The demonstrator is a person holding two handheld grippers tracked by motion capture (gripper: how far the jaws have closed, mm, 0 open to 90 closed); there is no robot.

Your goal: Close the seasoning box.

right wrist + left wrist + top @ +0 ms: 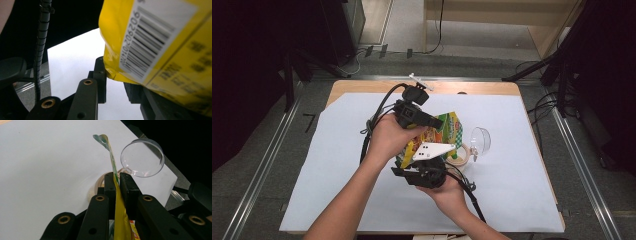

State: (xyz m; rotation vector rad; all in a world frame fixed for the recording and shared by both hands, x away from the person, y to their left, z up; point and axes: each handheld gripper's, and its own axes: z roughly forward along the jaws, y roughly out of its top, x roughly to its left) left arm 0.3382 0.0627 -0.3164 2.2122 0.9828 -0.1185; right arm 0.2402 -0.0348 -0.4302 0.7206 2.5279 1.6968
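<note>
High view: both hands hold the yellow bag (439,131) up over the worktop (332,165), just left of the clear cup (480,140).

Left gripper view: the left hand-held gripper (119,178) is clamped on the bag's thin edge.

Right gripper view: the right hand-held gripper (115,78) has the bag's corner between its jaws; I cannot tell whether it pinches.

It looks like a tear-open step; next calls for pulling apart.

High view looks forward and down over the table (337,165) from above, both gripper views sit tight behind their own fingers (110,185), and all three share the yellow snack bag (447,131).
</note>
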